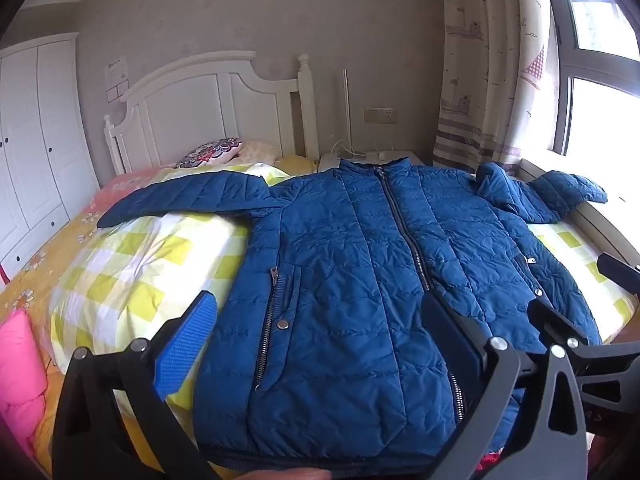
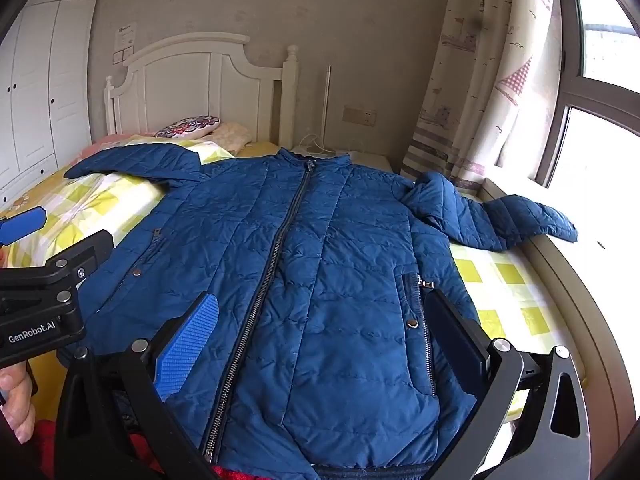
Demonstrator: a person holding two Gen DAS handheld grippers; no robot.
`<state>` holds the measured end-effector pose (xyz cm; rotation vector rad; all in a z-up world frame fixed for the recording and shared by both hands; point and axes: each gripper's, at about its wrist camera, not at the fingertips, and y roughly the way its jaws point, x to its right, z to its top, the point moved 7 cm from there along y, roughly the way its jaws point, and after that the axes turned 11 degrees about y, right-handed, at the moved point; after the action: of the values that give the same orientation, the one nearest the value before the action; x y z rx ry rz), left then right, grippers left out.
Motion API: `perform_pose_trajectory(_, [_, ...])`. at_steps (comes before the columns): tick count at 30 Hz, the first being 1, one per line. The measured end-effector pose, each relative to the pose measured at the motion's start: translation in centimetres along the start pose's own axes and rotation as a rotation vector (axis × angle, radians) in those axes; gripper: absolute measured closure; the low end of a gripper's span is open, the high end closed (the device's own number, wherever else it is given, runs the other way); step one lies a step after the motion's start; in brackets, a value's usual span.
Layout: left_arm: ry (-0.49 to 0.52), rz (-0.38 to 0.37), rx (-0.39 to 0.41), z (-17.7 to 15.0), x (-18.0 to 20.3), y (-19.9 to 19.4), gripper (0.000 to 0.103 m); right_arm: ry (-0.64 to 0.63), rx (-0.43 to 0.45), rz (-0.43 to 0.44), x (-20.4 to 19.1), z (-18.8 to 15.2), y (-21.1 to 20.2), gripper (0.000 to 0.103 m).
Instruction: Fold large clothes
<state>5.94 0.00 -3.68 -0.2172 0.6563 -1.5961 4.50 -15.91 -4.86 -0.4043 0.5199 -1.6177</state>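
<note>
A blue quilted jacket (image 1: 352, 264) lies flat and zipped on the bed, front up, both sleeves spread out sideways. It also shows in the right wrist view (image 2: 320, 264). My left gripper (image 1: 320, 328) is open above the jacket's lower left part near the hem, holding nothing. My right gripper (image 2: 324, 332) is open above the lower right part near the hem, holding nothing. The left gripper's fingers (image 2: 24, 222) show at the left edge of the right wrist view. The right sleeve (image 2: 520, 220) drapes onto the window ledge.
The bed has a yellow-green checked sheet (image 1: 140, 264) and a white headboard (image 1: 208, 108). Pillows (image 1: 212, 152) lie at the head. A pink item (image 1: 16, 360) sits at the left. A white wardrobe (image 1: 32, 140) stands left; curtain (image 2: 472, 92) and window stand right.
</note>
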Motion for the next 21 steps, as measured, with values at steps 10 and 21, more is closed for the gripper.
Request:
perform_pose_trajectory(10, [0.002, -0.001, 0.003, 0.02, 0.0, 0.01, 0.002, 0.015, -0.001, 0.011, 0.05, -0.1, -0.1, 0.004])
perform_pose_trajectory(21, [0.0, -0.002, 0.002, 0.19, 0.15, 0.15, 0.002, 0.027, 0.008, 0.021, 0.1, -0.03, -0.48, 0.004])
